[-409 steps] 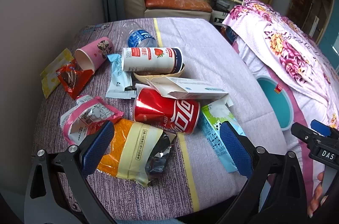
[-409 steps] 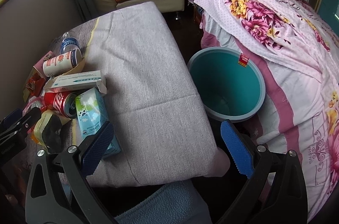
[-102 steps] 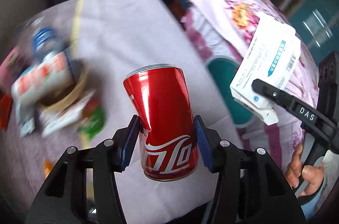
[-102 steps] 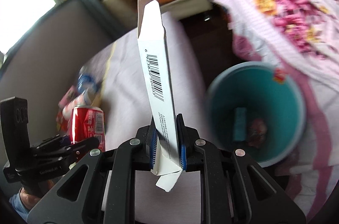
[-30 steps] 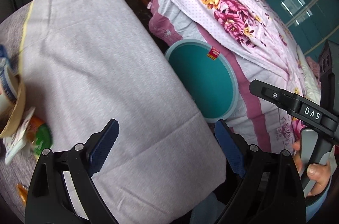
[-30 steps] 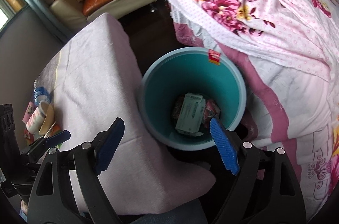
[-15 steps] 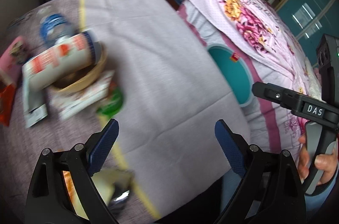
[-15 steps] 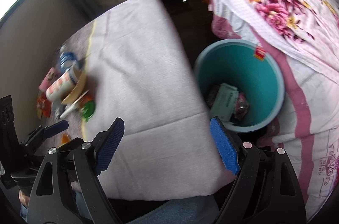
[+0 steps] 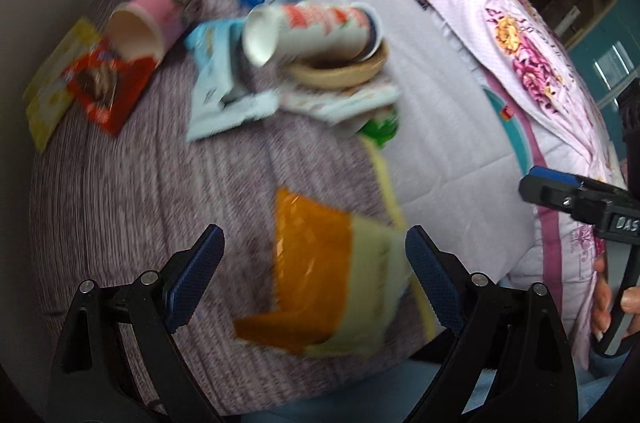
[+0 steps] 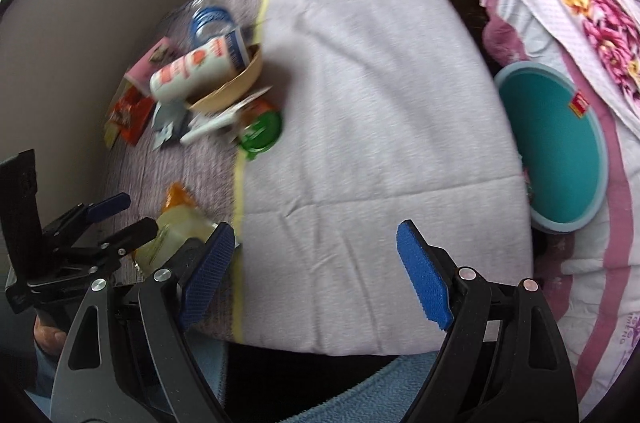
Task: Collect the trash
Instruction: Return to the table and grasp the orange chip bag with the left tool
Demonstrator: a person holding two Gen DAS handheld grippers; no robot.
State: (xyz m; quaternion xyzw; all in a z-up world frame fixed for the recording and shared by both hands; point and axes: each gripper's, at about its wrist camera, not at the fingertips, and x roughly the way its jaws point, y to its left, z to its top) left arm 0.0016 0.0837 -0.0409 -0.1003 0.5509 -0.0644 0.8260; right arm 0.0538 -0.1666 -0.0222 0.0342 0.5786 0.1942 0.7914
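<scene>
While both tongs, left [image 9: 312, 279] and right [image 10: 316, 271], stood spread and empty, the orange-yellow wrapper [image 9: 328, 283] lay flat on the tabletop [image 10: 360, 103] under the left one; light, crinkly, probably slippery, best pinched at an edge.

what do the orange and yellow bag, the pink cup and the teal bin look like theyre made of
Orange and yellow bag: likely glossy plastic film; it lies flat and creased.
Pink cup: probably paper, with a matte printed wall and a pale plain inside.
Teal bin: looks like smooth moulded plastic, evenly coloured with a paler rim.
</scene>
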